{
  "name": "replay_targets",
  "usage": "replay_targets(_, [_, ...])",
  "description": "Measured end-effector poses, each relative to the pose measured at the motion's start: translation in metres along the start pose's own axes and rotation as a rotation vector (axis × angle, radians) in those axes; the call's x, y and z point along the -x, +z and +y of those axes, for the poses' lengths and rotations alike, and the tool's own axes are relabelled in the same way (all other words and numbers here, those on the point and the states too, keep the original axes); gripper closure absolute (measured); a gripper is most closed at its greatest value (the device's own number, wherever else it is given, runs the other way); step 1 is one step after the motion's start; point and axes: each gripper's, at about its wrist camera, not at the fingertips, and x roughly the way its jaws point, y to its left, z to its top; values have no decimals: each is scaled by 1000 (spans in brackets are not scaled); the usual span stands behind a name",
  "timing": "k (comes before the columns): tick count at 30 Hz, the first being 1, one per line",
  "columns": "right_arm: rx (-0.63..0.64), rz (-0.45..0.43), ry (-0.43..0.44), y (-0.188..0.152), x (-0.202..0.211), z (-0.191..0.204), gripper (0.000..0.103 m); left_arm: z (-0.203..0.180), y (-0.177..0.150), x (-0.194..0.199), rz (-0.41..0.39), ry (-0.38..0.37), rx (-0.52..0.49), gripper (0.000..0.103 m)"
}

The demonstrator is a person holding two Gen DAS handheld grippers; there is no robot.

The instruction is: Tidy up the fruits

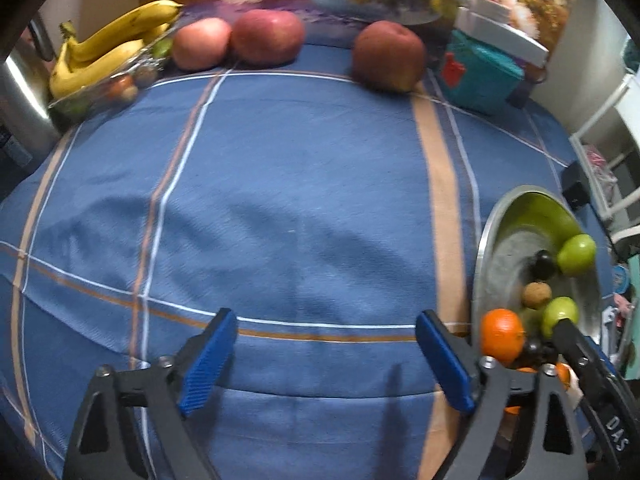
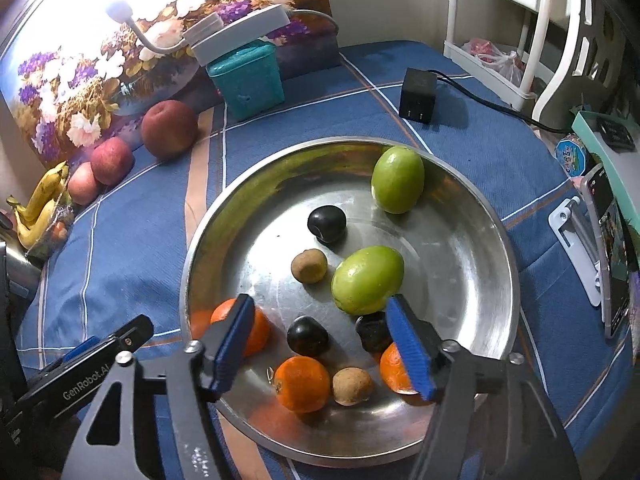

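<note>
Right gripper (image 2: pixel 326 344): blue-padded jaws spread apart, grasping nothing, poised over the near side of the round steel dish (image 2: pixel 480 208).
Between the pads: a dark plum-like fruit (image 2: pixel 307 336); I cannot tell whether either pad touches anything.
Dish contents: three oranges, the middle one (image 2: pixel 302 384) near the dish's near rim; two brown kiwi-like fruits (image 2: pixel 309 266); two more dark fruits; two smooth green oval fruits, one (image 2: pixel 367 280) just beyond the right pad, the other (image 2: pixel 398 180) at the far rim.
Left gripper (image 1: pixel 326 354): jaws wide and empty over bare blue checked tablecloth (image 1: pixel 280 160), dish to its right.
Table far edge: three red apples (image 1: pixel 267 38) in a row.
Table far left corner: yellow bananas (image 1: pixel 104 46) on a clear tray.
</note>
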Motion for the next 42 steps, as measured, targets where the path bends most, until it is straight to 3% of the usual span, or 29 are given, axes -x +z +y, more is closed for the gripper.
replay_targets(2, [9, -1, -11, 0, -1, 1, 27, 4, 0, -1, 1, 23, 4, 2])
replay_targets(7, [30, -11, -27, 0, -1, 4, 26, 11, -1, -1, -10, 59, 14, 0])
replay_targets(11, [51, -24, -29, 0, 0, 8, 14, 16, -1, 0, -23, 78, 13, 0])
replay_targets(20, [104, -47, -43, -2, 1, 18, 14, 24, 4, -2, -40, 100, 13, 0])
replay_targets(34, [119, -56, -47, -10, 2, 25, 14, 25, -4, 16, -141, 287, -29, 0])
replay_targets(42, [125, -48, -43, -17, 3, 31, 14, 32, -14, 15, -123, 364, -42, 0])
